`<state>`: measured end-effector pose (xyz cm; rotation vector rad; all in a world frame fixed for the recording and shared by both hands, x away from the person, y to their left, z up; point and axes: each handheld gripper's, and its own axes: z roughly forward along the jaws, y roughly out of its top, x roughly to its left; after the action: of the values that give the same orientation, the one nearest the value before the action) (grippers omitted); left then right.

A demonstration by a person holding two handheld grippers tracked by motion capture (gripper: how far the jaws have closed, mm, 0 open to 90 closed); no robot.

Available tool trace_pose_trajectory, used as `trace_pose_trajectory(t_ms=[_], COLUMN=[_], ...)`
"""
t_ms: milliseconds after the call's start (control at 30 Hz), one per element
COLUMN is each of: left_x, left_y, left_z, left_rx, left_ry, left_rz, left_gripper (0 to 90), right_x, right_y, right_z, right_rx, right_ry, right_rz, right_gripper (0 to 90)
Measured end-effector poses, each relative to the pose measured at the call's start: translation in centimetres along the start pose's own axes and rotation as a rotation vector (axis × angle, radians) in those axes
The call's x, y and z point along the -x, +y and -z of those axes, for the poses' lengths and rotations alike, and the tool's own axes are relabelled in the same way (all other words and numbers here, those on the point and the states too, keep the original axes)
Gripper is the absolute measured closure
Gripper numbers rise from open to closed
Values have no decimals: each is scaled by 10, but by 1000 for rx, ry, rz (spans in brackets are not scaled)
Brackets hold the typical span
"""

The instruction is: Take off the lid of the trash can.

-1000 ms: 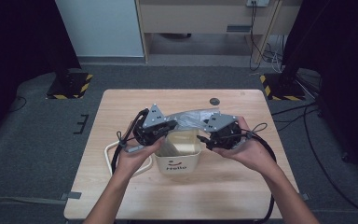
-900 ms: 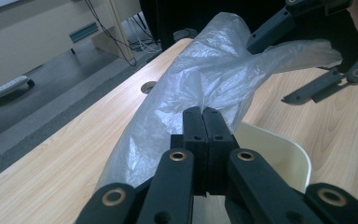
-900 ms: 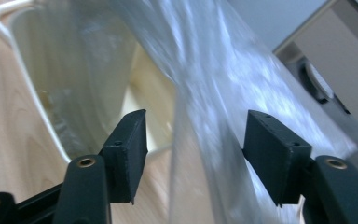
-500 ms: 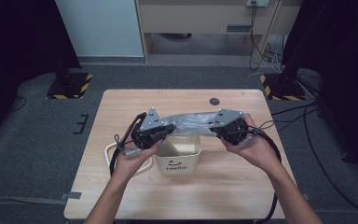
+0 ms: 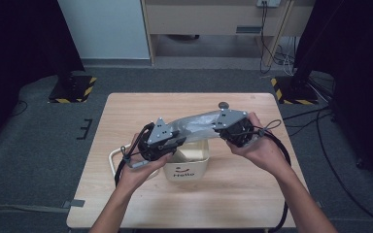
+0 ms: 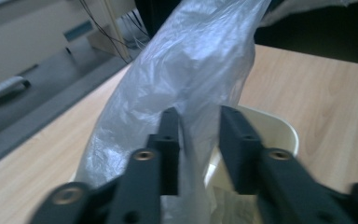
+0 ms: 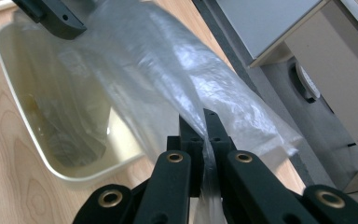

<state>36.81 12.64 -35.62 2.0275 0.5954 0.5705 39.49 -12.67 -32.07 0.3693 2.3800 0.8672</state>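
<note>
Plastic bag, clear and crinkled, stretches above the cream bin, its lower part hanging inside. The right gripper is clenched on one edge. The left gripper has just been opening; film lies between its parted jaws. The bag's opening is hard to make out. The bin reads "Hello".

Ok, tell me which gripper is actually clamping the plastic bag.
The right gripper: its jaws pinch the plastic bag. The left gripper has just been opening, film loose between.

Black two-jaw tongs, brass-ringed screw holes, grey triangular plates, black cables.
</note>
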Motion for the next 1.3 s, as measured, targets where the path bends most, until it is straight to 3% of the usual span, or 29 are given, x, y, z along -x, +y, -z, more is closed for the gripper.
trace_pose_trajectory(t_ms=[100,233,467,567,700,833,967,1133,1300], left_x=[-3,-6,-2,-2,-3,-6,-13,-17,-22], left_y=[3,7,22,28,33,36,37,37,39], left_z=[4,9,9,6,4,1,-2,-7,-14], left_rx=[15,37,40,35,12,-14,-34,-58,-78], left_ry=[26,38,34,28,16,-2,2,11,30], left_rz=[4,-3,-67,-84,-106,-78,-54,-34,-7], left_gripper=[506,441,406,438,561,738,863,892,894], right_x=[-1,-2,-4,-5,-6,-5,-7,-8,-13], right_y=[2,5,9,9,9,8,6,3,1], right_z=[-2,-2,-3,-4,-5,-5,-5,1,10], right_rx=[-2,-8,-16,-20,-23,-19,-2,66,104], right_ry=[3,6,14,17,19,19,14,-24,-35], right_rz=[15,22,37,45,42,41,24,-11,-33], right_gripper=[900,900,900,900,899,885,744,433,343])
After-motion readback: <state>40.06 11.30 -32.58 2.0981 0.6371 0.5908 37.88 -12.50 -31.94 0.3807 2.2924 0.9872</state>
